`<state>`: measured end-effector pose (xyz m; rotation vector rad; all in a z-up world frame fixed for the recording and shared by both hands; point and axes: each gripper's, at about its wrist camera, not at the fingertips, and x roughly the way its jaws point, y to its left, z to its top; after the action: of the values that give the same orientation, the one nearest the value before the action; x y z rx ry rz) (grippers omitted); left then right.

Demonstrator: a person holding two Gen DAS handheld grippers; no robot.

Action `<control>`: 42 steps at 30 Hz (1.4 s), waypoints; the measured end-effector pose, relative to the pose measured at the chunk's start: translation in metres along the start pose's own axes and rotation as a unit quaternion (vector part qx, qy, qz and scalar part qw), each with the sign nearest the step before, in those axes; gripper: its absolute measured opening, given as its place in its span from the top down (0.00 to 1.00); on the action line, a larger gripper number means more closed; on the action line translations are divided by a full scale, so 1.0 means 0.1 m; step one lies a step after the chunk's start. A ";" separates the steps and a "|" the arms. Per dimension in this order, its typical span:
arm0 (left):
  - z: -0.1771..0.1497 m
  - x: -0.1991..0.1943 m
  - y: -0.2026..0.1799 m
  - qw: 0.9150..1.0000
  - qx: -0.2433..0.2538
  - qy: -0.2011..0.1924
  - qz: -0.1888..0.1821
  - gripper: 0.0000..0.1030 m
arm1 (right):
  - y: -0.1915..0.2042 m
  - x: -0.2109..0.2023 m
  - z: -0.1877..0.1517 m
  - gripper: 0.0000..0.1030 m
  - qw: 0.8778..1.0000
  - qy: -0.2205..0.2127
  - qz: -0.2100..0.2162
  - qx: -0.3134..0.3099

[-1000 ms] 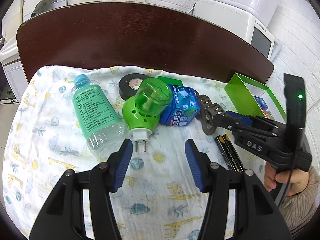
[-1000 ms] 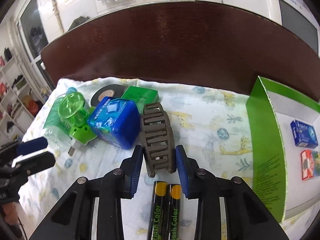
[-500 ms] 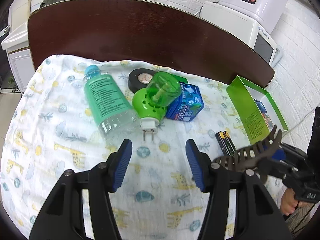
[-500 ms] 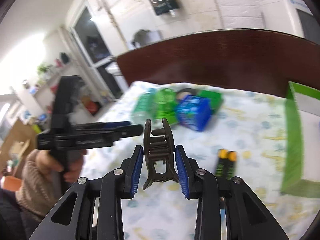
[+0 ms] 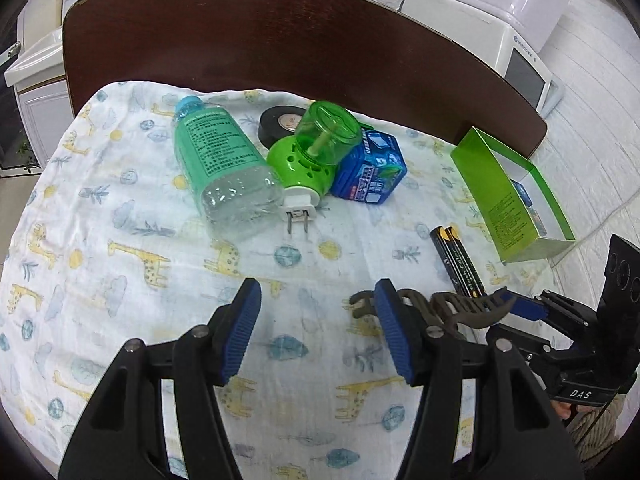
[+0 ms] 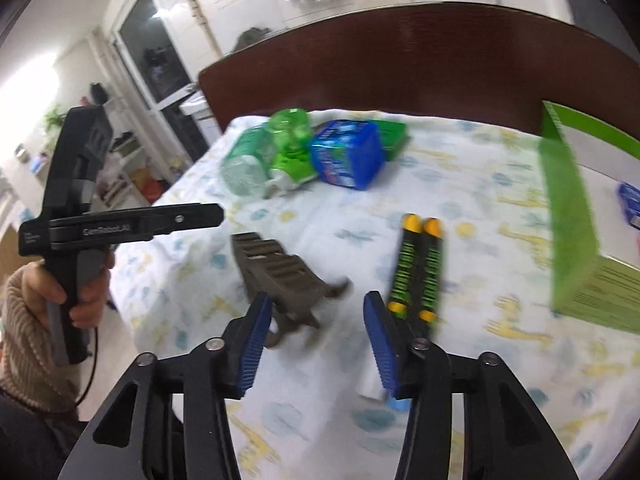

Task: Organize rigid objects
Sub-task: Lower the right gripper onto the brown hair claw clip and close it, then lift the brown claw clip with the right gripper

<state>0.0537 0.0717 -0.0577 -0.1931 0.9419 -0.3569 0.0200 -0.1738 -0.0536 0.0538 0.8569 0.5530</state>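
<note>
Item: hair claw clip [image 6: 280, 276], brown, lying on the giraffe-print cloth [image 5: 120, 280] over the table, lower centre of the right wrist view. Long axis runs up-left, away from the right tongs [image 6: 318, 338]; these, just opened, are released, the clip apparently touching the left pad. Left tongs [image 5: 318, 328]: released, empty, near. Batteries [image 6: 416, 268] lie right of it.

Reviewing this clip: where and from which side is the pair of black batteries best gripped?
Grip the batteries across both bodies at mid-length, coming from above with the jaws square to their length. They lie flat, side by side on the cloth, with room either side for fingers.
</note>
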 end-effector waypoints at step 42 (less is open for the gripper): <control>0.04 0.48 -0.26 0.977 0.169 0.041 -0.126 0.29 | 0.01 0.34 0.09 0.51 0.999 0.029 -0.016 0.038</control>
<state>0.0766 0.0292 -0.0834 0.0146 0.9239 -0.7570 0.0438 -0.1549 -0.0711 0.0933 0.9341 0.4940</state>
